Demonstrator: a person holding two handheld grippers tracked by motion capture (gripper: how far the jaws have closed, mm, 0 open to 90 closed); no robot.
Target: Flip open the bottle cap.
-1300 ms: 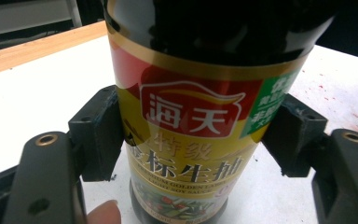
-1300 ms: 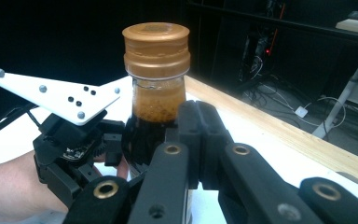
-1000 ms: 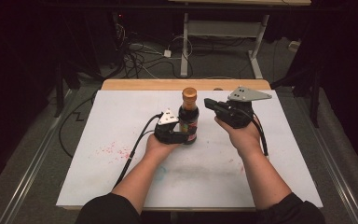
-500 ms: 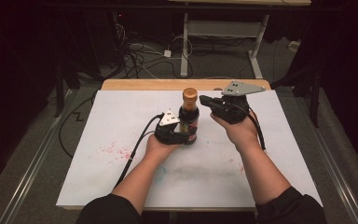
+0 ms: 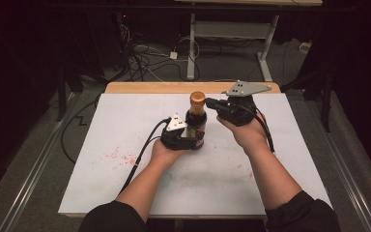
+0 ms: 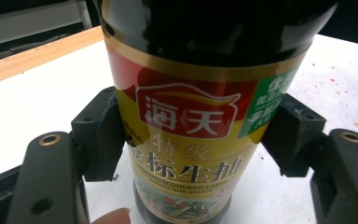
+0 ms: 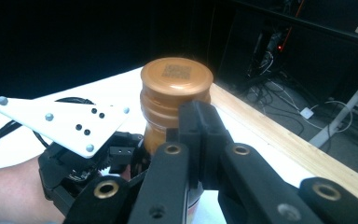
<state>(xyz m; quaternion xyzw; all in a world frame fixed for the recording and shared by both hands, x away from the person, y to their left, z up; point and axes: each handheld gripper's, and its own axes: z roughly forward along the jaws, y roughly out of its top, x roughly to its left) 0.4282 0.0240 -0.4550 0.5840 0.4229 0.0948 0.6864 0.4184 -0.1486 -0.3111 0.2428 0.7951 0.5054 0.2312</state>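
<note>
White sheet: covers table point(image 5: 125, 193), red specks lower left.
Left hand-held gripper point(image 5: 186, 137): clamped on bottle point(image 5: 196, 121).
Right hand-held gripper point(image 5: 212, 103): jaws together beside cap point(image 5: 197, 97).
Room: dark, cables point(image 5: 145, 53) upper centre.

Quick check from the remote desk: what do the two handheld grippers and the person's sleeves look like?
Both grippers, left gripper and right gripper, are black with blocky pads, brass-ringed screw holes, a trailing black cable and a pale three-cornered plate. Sleeves are dark.

The bottle point(image 6: 191, 116) loses its neck (and cap) past the top edge.

White tabletop point(image 5: 101, 183), red stains point(image 5: 118, 155)
</note>
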